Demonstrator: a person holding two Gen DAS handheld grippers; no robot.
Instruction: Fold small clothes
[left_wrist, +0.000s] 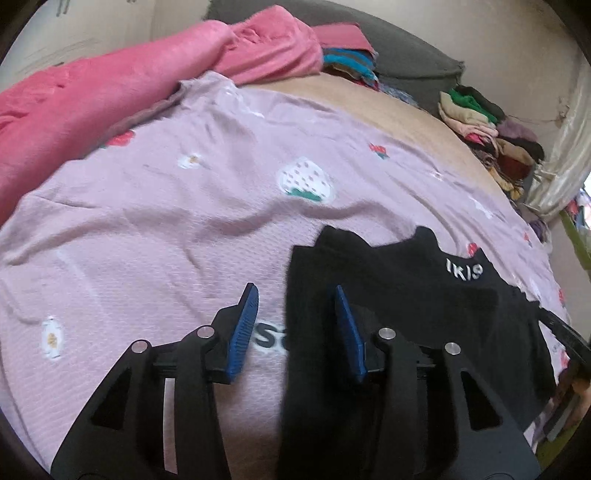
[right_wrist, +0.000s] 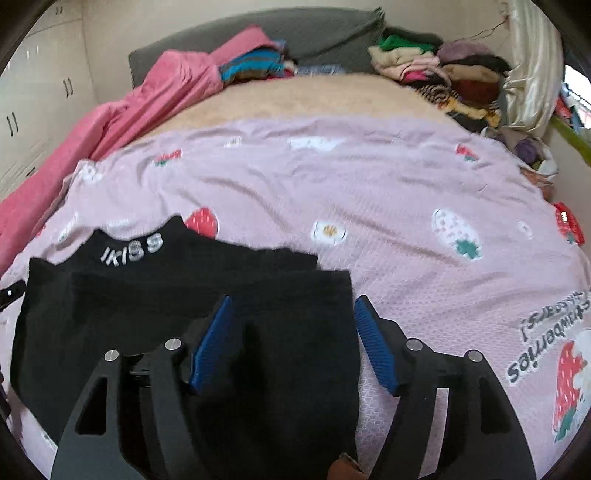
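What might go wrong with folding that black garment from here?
Both sets of fingers stand open, so the black garment lies loose on the pink strawberry bedspread and its fold may slacken. The right gripper straddles its edge; closing there might also pinch the bedspread. The left gripper faces the same risk at the other edge.

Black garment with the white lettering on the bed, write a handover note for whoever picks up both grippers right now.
Left gripper: open, nothing pinched; it straddles the left edge of the black fabric garment with white lettering.
Right gripper: open, nothing pinched; it straddles the garment's right edge.
Things: the garment lies on the pink strawberry-print quilted bedspread, lettered band away from the grippers. Heaps of mixed clothes sit at the far end of the bed.
Done: the garment lies flat, seemingly with one layer folded over; both grippers are off it.
Left: likely any further fold, then the remaining clothes.
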